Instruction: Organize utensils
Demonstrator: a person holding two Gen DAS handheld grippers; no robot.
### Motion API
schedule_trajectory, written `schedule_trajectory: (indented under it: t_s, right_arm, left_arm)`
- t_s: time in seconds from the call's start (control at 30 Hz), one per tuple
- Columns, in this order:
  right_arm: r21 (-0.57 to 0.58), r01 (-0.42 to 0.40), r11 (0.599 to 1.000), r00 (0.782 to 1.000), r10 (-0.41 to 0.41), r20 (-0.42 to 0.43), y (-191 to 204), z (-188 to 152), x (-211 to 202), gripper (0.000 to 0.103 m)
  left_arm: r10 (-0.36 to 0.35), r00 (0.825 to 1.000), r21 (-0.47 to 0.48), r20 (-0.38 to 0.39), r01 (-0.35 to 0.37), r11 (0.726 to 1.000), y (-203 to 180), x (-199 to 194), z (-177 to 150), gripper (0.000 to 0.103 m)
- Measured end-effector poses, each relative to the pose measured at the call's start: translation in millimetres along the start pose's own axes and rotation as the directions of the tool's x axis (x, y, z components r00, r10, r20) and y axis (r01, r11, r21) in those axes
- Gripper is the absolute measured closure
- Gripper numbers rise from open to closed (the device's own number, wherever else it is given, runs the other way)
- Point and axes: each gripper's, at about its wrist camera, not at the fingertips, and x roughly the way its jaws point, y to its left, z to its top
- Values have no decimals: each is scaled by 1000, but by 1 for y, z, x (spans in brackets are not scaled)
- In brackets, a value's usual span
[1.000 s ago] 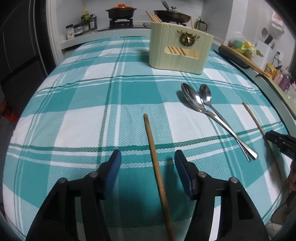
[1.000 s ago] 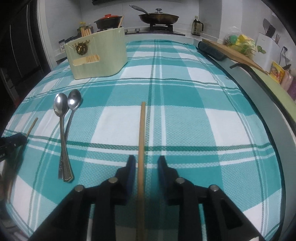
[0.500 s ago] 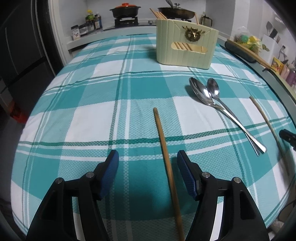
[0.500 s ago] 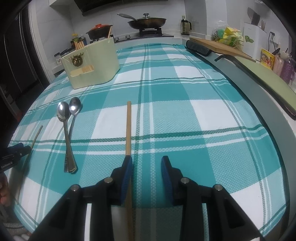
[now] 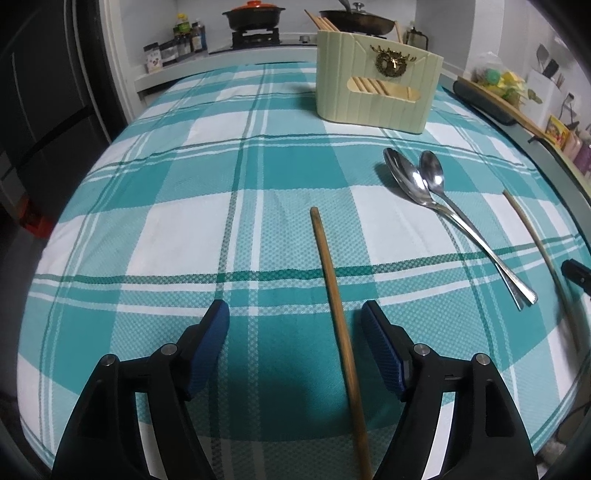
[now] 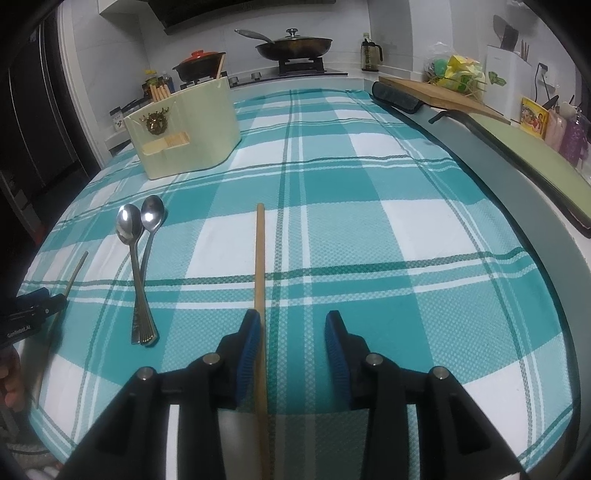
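A wooden chopstick lies on the teal plaid cloth between the open fingers of my left gripper, nearer the right finger. A second chopstick lies by the left finger of my open right gripper, touching or nearly touching its pad. Two steel spoons lie side by side between the two chopsticks; they also show in the right wrist view. A cream utensil holder with chopsticks in it stands farther back, and shows in the right wrist view.
The table's near edge runs just under both grippers. A stove with a red-lidded pot and a pan stands behind the table. A cutting board and a grey counter rim run along the right side.
My right gripper has opened wider and let go of its chopstick, which now rests by the left finger. Both grippers have risen slightly. The left gripper stays open.
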Motion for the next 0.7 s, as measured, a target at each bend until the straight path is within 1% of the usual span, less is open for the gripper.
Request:
schedule_trajectory:
  t_s: [0.27, 0.33, 0.4, 0.5, 0.57, 0.63, 0.7]
  right_arm:
    - [-23, -17, 1000, 1000, 17, -7, 3, 1, -3, 65]
    - [-52, -30, 998, 999, 28, -35, 7, 5, 1, 65]
    - [-89, -35, 995, 997, 28, -75, 11, 10, 7, 65]
    - [-98, -60, 993, 991, 47, -129, 11, 17, 17, 65]
    - [-99, -73, 992, 985, 57, -160, 10, 22, 24, 65]
    - [-112, -82, 990, 982, 61, -179, 12, 28, 31, 65]
    - [-131, -81, 988, 979, 54, -194, 15, 33, 37, 65]
  left_arm:
    - [-68, 998, -40, -6, 67, 997, 8, 1, 2, 23]
    - [-97, 995, -45, -13, 96, 994, 13, 2, 5, 23]
    - [-136, 991, -71, -22, 134, 988, 19, 3, 10, 23]
    - [-175, 983, -95, -48, 170, 981, 26, 6, 18, 24]
    - [-170, 984, -65, -61, 166, 984, 21, 8, 23, 25]
    - [-137, 988, -6, -69, 137, 991, 11, 11, 27, 27]
    - [-111, 991, 25, -79, 113, 993, 5, 16, 29, 36]
